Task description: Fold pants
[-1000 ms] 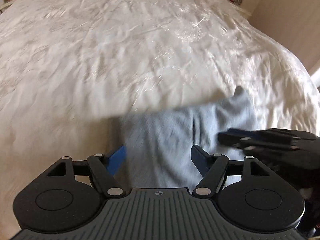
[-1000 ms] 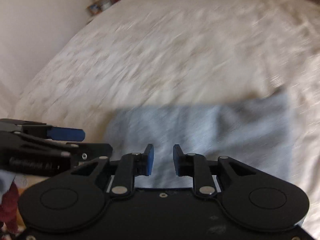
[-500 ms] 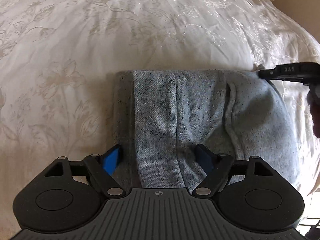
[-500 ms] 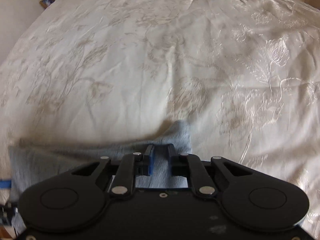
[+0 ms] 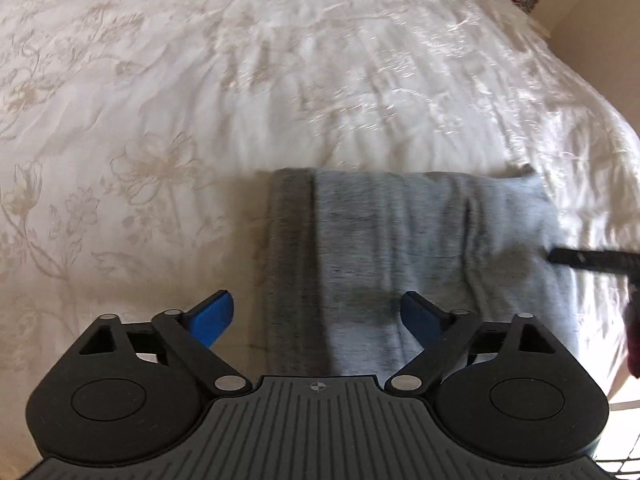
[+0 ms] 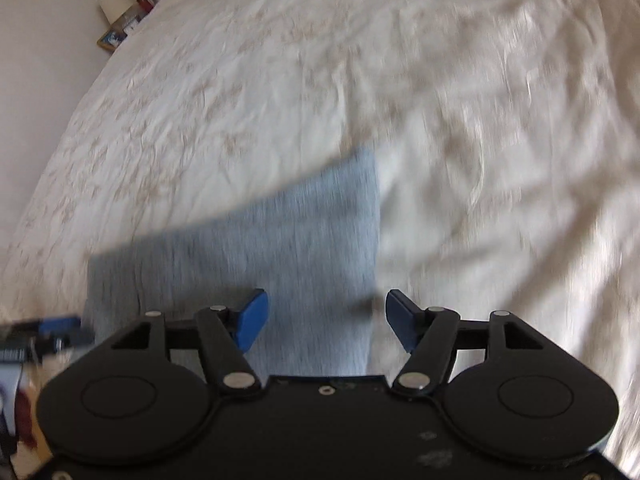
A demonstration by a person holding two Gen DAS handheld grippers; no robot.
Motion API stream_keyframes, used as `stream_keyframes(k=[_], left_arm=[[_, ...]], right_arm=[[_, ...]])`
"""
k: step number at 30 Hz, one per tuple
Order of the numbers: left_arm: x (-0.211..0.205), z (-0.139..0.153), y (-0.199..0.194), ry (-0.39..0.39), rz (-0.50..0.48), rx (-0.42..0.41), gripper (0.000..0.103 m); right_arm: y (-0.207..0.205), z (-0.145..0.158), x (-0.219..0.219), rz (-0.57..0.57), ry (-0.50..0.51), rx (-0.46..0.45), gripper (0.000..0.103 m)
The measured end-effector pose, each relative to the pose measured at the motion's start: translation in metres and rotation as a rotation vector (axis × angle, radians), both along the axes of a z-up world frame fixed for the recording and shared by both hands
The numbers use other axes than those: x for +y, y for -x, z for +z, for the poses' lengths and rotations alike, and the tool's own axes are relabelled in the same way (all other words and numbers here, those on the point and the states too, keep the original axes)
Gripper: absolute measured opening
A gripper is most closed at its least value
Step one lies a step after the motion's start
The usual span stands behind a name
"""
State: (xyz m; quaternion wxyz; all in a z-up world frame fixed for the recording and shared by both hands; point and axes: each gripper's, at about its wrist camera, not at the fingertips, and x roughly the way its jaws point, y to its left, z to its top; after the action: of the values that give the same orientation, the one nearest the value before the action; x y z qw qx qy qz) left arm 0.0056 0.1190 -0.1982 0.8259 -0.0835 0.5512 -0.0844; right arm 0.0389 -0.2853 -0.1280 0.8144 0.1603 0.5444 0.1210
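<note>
Item: pants (image 5: 420, 248), grey knit, lying as a folded rectangular bundle on the bed (image 5: 200, 100), near its near edge. In the left wrist view a darker grey band runs down the bundle's left side; lengthwise creases cross the lighter panel; the far right corner pokes up slightly.

Support: bed with a cream floral cover, rumpled, soft.

Left gripper (image 5: 316, 316): jaws have just been opening and stand wide, holding nothing. The left blue pad sits over bare cover, the right pad over the cloth, so the bundle's left edge lies between them, unpressed.

Right gripper (image 6: 326, 318): jaws have just been opening, now moderately apart, holding nothing. The bundle's right edge lies between the pads; contact is not evident. The view is blurred.

Step in hand, as judged: release after a fold, then either a further fold or a smoothing of the bundle.

Handling notes:
- Lift both grippers clear without snagging the knit; a dragged pad would likely pull the top layer askew.
- If another fold is wanted, take all layers at matching edge points, so the stack moves together.
- Press the raised far right corner flat.
- The soft cover gives under pressure; pinch the pants alone, not the cover beneath.
</note>
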Motion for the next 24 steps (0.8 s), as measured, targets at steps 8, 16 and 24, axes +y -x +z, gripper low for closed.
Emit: stream_keyframes(k=[8,16,24], left_arm=[[-0.012,-0.036,-0.025,0.126,-0.062,0.099,0.103],[-0.015,-0.041,-0.035,0.163,-0.018,0.079,0.103],[-0.024,-0.03,-0.034,0.156,0.056,0.099,0.078]], right_arm=[[0.007,-0.024,0.0,0.001,-0.118,0.059,0.084],[-0.011,-0.042,0.006,-0.001,-0.224,0.085,0.103],[-0.009,-0.03,0.02,0.02,-0.203,0.072,0.039]])
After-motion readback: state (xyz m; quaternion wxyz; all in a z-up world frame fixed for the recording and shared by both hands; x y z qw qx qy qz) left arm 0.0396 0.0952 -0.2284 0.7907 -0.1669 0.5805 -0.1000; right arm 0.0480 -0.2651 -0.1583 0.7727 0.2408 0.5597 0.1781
